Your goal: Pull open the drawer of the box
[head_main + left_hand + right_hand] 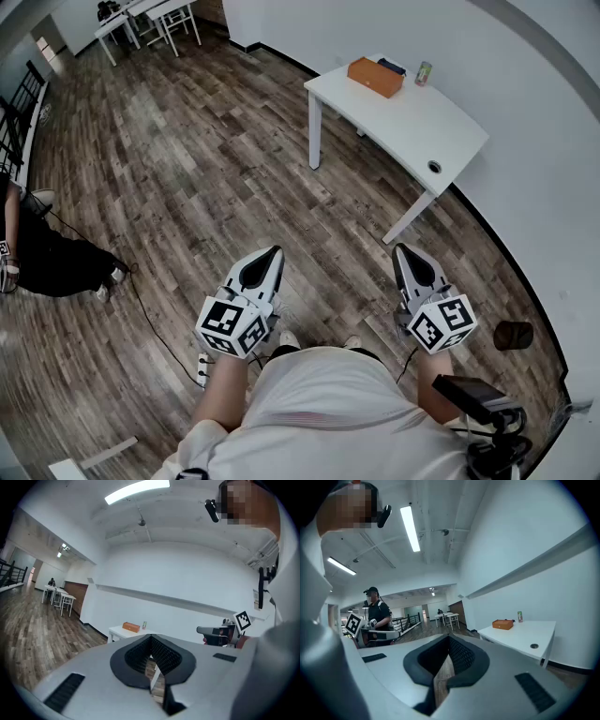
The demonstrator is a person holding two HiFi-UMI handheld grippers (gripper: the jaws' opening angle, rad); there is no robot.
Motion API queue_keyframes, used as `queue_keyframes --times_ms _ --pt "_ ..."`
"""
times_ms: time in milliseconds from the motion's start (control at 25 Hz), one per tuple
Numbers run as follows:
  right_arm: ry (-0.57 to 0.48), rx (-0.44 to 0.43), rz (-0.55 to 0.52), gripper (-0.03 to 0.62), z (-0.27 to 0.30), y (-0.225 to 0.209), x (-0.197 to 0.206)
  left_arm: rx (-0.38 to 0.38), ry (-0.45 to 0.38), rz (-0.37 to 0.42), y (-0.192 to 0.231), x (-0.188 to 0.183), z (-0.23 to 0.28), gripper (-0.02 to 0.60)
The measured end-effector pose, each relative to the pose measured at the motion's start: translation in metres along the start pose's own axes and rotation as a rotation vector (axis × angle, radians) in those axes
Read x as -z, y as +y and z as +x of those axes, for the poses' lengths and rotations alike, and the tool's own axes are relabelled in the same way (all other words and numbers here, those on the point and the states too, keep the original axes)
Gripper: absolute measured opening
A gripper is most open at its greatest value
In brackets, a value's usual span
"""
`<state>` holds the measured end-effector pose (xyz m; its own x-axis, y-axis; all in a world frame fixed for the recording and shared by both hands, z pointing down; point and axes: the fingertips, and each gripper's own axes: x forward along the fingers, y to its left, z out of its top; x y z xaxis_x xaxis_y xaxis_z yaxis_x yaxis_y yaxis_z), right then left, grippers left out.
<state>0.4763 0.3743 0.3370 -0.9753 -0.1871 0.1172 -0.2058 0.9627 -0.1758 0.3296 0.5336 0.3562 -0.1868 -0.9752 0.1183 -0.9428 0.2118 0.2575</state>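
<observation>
The box (375,77) is a small orange one at the far end of a white table (422,122), well ahead of me; its drawer cannot be made out from here. It also shows small in the left gripper view as the box (131,627) and in the right gripper view as the box (503,624). My left gripper (275,251) and right gripper (403,249) are held close to my body above the wood floor, far from the table. Both have their jaws together with nothing between them, as their own views show for the left gripper (151,637) and the right gripper (449,637).
A green can (424,73) stands beside the box. A person (47,258) sits on the floor at the left, with a cable (150,319) trailing toward me. A dark round object (513,335) lies by the right wall. More tables (150,19) stand far back.
</observation>
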Motion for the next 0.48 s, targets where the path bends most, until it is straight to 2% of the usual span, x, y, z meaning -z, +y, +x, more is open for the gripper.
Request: queue_keyframes --times_ms 240,320,480 --pt "-0.017 0.024 -0.019 0.003 0.028 0.021 0.004 -0.004 -0.004 0.086 0.041 0.0 -0.024 0.011" --pt "-0.017 0.034 -0.015 0.003 0.037 0.028 0.006 0.0 -0.001 0.087 0.053 0.002 -0.032 0.011" --pt "0.011 -0.017 -0.01 0.003 0.056 0.053 0.016 -0.008 -0.002 0.091 0.074 0.002 -0.038 0.011"
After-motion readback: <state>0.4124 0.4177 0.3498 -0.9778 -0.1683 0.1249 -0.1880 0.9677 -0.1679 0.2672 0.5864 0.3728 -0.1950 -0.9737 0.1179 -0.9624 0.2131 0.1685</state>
